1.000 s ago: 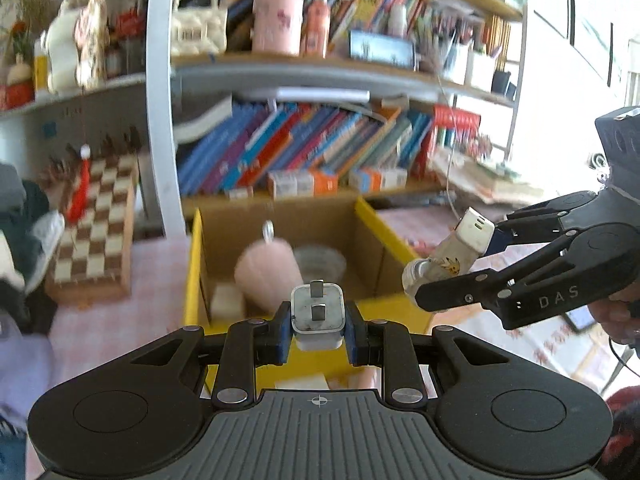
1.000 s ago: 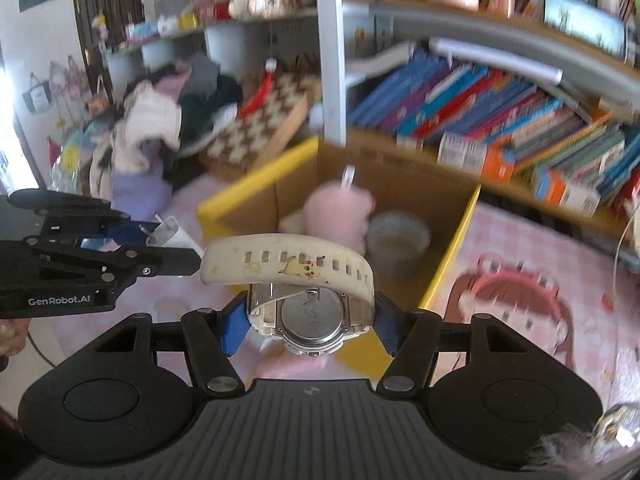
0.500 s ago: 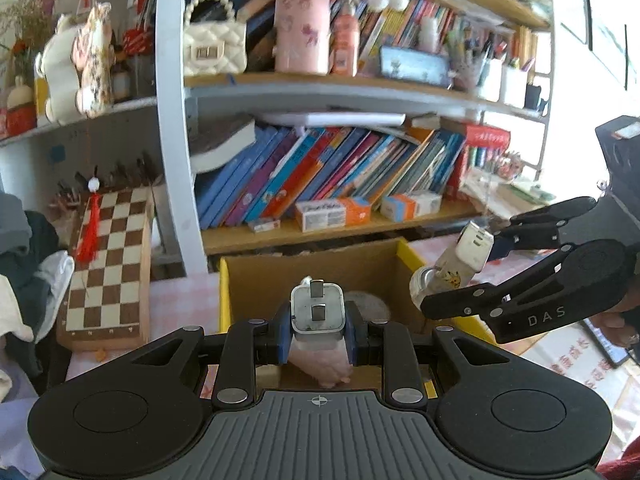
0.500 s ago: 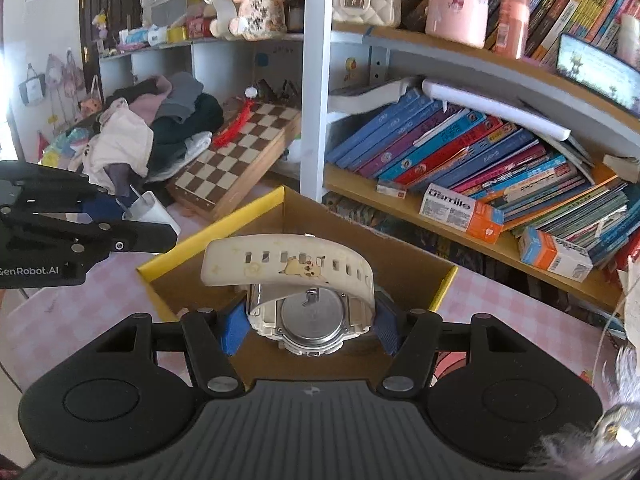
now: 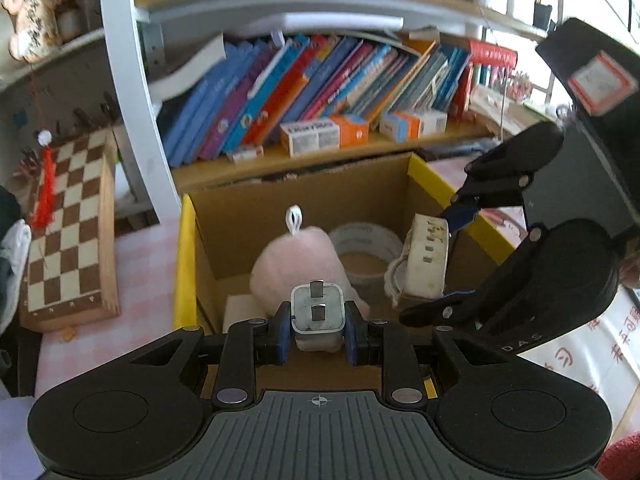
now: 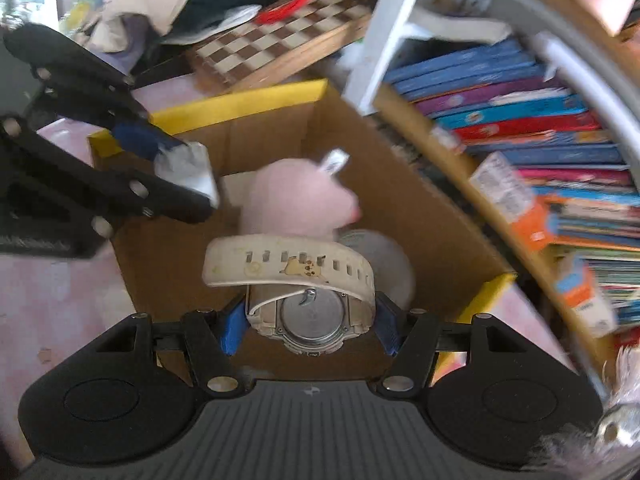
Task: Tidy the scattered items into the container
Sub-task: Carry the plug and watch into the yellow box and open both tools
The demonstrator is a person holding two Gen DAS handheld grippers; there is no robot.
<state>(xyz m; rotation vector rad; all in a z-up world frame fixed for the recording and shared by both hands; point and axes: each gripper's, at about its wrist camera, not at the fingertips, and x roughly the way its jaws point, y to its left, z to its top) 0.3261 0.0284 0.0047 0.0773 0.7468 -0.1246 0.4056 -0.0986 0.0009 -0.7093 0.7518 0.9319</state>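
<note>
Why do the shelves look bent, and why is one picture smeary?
Both views are fisheye, so the bookshelf bows. In the right wrist view, motion blur smears the books and the pink plush, while the held watch stays crisp. The left wrist view is sharper, with the window overexposed.

The cardboard box (image 5: 304, 208) shows matt brown paperboard inside with smooth yellow rims. In it sit a fuzzy pink plush toy (image 5: 300, 264) and a roll of glossy tape (image 5: 366, 240). The charger plug (image 5: 318, 314) is smooth white plastic with dull metal prongs. The watch (image 6: 310, 308) has a matt cream rubbery strap and a brushed metal back. Both tongs are matt black plastic with blue pads (image 6: 232, 326). The chessboard (image 5: 68, 224) looks like varnished wood.
</note>
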